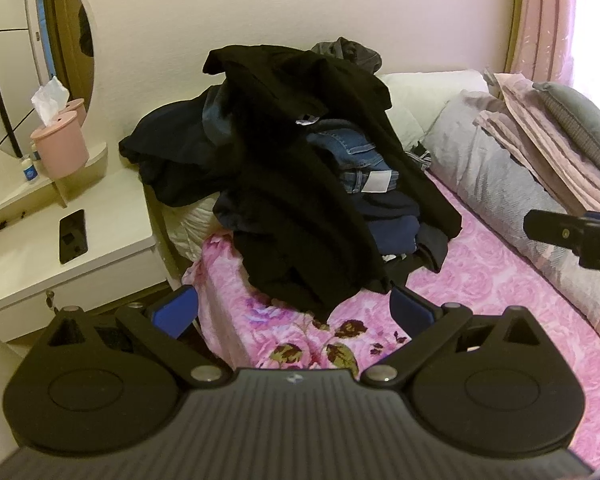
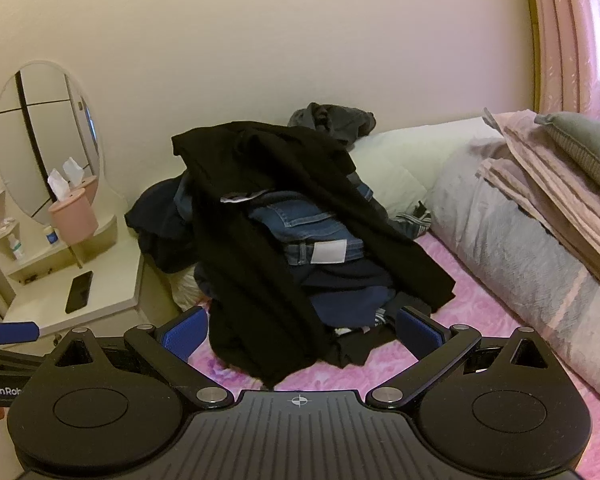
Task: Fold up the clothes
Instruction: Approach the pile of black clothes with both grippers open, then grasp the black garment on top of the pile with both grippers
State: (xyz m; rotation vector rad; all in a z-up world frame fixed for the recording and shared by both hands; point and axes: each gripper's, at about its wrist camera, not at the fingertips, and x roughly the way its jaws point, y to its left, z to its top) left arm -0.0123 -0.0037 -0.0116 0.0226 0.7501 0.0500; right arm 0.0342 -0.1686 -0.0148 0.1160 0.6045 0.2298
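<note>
Straight ahead of both grippers, on the pink floral bedspread (image 1: 480, 280), sits the heap of clothes (image 2: 300, 248) — a black garment (image 1: 300, 200) draped over the top and spilling toward the fingers, folded blue jeans (image 2: 304, 232) with a white patch tucked in the middle, darker pieces under them. The left gripper (image 1: 296, 308) is spread wide, holding nothing; the hem of the black garment lies just beyond its blue pads (image 1: 176, 310), between them. The right gripper (image 2: 302, 330) is spread as well and empty, the pile's near edge lying between its fingertips. Off to the left stands a white nightstand (image 2: 108, 292) — a dark phone (image 1: 73, 235) lies flat on it.
</note>
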